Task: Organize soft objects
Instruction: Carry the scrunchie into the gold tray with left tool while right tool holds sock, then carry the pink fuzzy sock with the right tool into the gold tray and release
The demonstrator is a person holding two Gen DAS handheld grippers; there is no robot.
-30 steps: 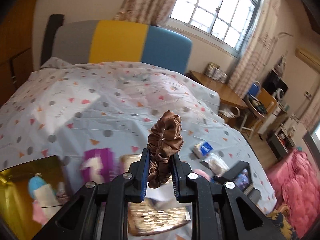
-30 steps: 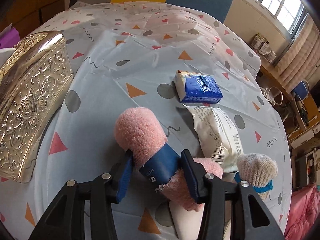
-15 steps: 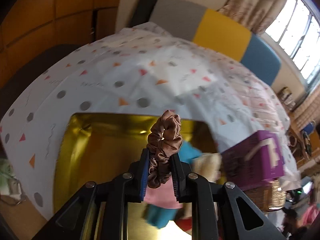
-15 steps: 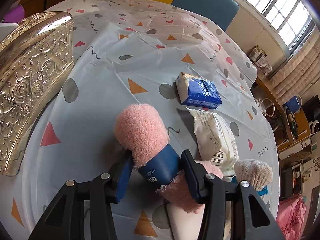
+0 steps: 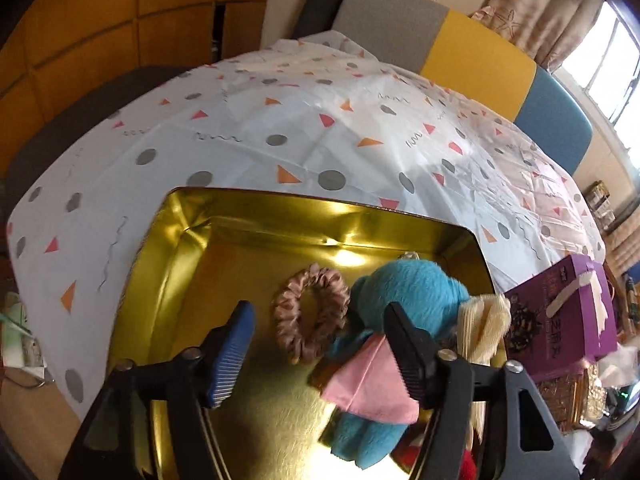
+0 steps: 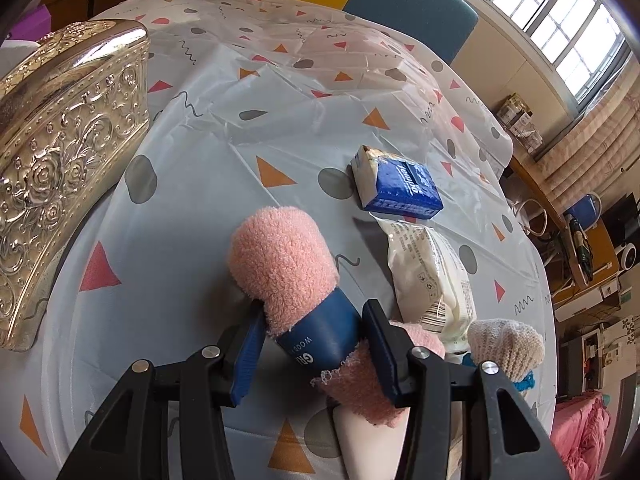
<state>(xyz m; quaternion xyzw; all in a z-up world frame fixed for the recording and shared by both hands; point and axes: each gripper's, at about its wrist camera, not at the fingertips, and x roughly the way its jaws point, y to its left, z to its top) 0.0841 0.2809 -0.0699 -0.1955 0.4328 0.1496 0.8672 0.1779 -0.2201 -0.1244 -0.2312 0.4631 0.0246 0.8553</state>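
Left wrist view is showing the brown scrunchie (image 5: 311, 315) lying flat on the floor of the gold tin (image 5: 176, 264), just beside and touching the blue plush toy (image 5: 408, 300); a second ago it was standing pinched between these same tongs, so it is reading as freshly released and that one item as put away; the left tongs (image 5: 316, 344) are gaping wide above it and holding nothing; a pink cloth (image 5: 368, 384) and a cream knit piece (image 5: 486, 320) are crowding the tin's right side, while the left half of its floor is lying bare, so the next soft thing is probably fitting best there; the tin's upright walls are closing in on the left and far sides, so lifting straight up looks safer than sliding out sideways; a purple box (image 5: 568, 320) is standing just beyond the tin's right edge; right wrist view is showing the right tongs (image 6: 316, 356) clamped narrow on the blue band of a pink fuzzy sock roll (image 6: 280, 256), much as they were a second ago, over the patterned bed sheet (image 6: 200, 160); a blue tissue pack (image 6: 400, 188), a white wipes packet (image 6: 432, 276) and a cream knit sock (image 6: 506, 340) are lying to its right; an embossed gold lid (image 6: 60, 160) is resting well to the left, leaving open sheet between for carrying the sock across.
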